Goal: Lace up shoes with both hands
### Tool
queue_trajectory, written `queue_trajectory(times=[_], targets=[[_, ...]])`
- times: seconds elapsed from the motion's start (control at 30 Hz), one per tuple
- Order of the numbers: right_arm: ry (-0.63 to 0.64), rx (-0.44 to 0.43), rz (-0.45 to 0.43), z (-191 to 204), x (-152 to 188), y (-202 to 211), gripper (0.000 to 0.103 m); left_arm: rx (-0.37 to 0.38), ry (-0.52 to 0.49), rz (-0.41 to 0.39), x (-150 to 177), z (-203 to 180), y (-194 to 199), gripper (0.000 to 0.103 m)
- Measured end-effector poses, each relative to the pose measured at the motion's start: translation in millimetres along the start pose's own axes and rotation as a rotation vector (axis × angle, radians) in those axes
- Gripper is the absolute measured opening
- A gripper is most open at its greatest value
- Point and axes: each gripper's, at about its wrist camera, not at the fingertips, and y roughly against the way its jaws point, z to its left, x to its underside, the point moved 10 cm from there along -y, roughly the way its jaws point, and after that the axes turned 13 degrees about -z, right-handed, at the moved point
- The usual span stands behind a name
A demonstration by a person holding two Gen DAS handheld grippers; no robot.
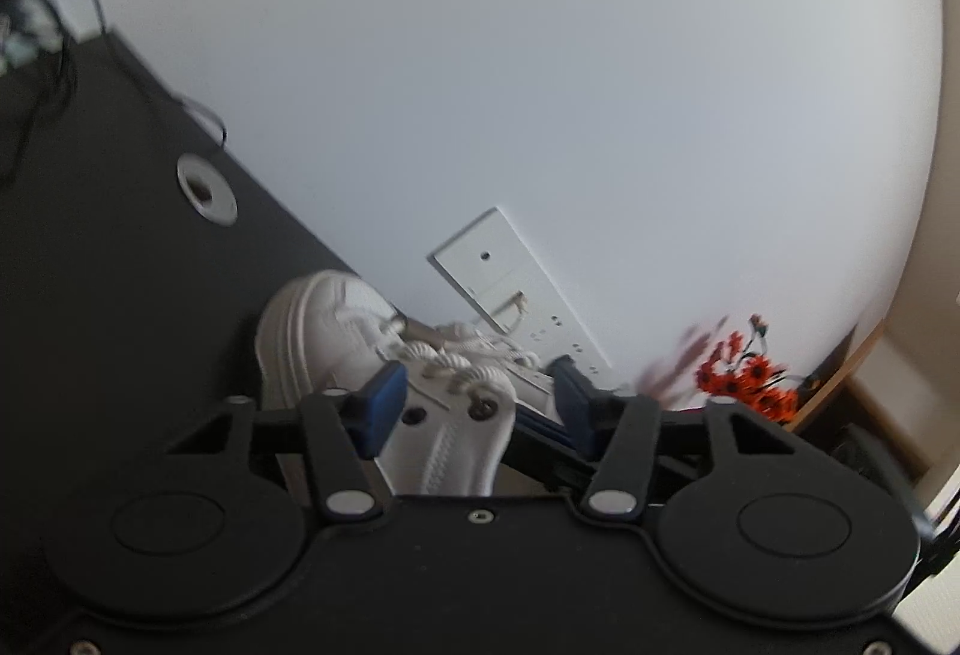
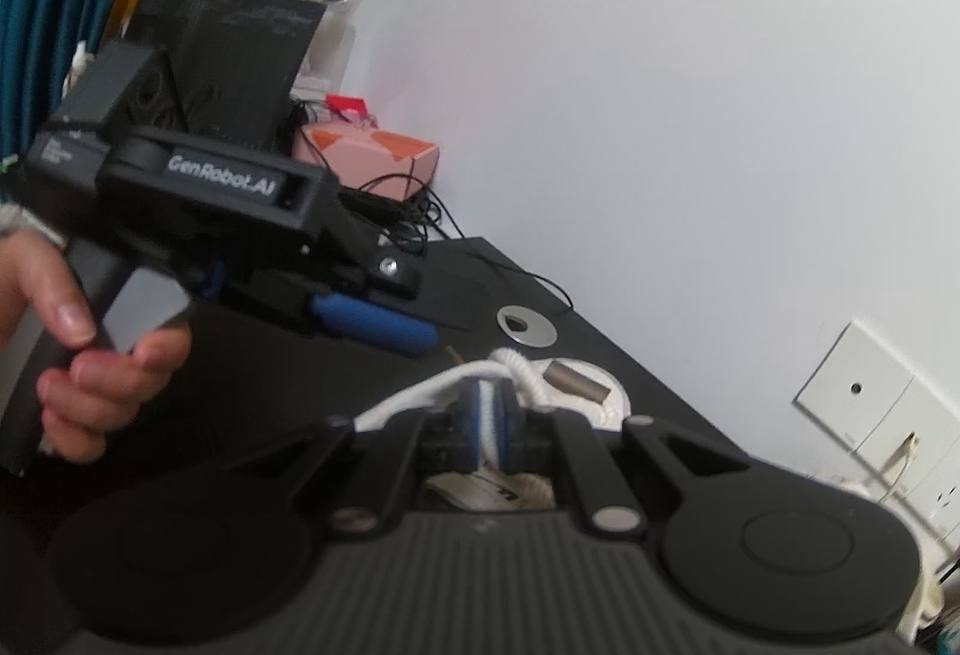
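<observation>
A white sneaker (image 1: pixel 336 331) lies on the black desk (image 1: pixel 108 247), toe pointing away, with thick white rope laces (image 1: pixel 456 361) across its eyelets. My left gripper (image 1: pixel 480 394) is open, its blue pads on either side of the shoe's tongue, holding nothing. In the right wrist view my right gripper (image 2: pixel 493 424) is shut on the white lace (image 2: pixel 420 391), which loops up and ends in a metal aglet (image 2: pixel 576 382). The left gripper (image 2: pixel 372 322) also shows there, held by a hand, just left of and above the shoe.
A round cable grommet (image 1: pixel 207 187) sits in the desk near the wall. A white wall socket plate (image 1: pixel 504 271) is behind the shoe. Orange flowers (image 1: pixel 744 379) stand at the right. A pink box (image 2: pixel 372 162), cables and a black box lie at the desk's far end.
</observation>
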Motion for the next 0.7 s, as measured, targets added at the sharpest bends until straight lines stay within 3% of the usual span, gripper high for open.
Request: queue_trajectory(times=[0.03,0.17,0.23,0.47,0.53,0.63,0.67,0.7], targets=[[-0.016,-0.002,-0.008,-0.1,0.1,-0.4,0.006,0.005,0.023,0.006,0.6,0.9,-0.6,0.04],[-0.064,-0.01,-0.045,-0.6,0.3,-3.3,0.006,0.007,0.075,0.001,-1.7,4.9,-1.1,0.034],[-0.083,-0.013,-0.058,-0.8,0.5,-4.0,0.006,0.007,0.089,-0.001,-2.6,6.4,-1.3,0.014],[-0.166,0.021,-0.103,-4.6,1.4,4.7,0.014,-0.007,0.099,-0.038,-9.7,5.2,3.4,0.003],[-0.196,0.008,-0.141,-6.5,0.1,14.7,0.027,-0.006,0.098,-0.056,-14.2,4.5,5.3,0.003],[-0.229,-0.035,-0.223,-10.4,-5.5,31.8,0.058,-0.008,0.062,-0.08,-18.4,-0.4,7.8,0.003],[-0.228,-0.018,-0.246,-13.6,-7.8,36.9,0.074,-0.015,0.044,-0.091,-19.9,-1.8,8.8,0.003],[-0.234,0.002,-0.267,-18.3,-9.7,41.5,0.077,-0.026,0.024,-0.109,-22.3,-2.7,10.3,0.002]])
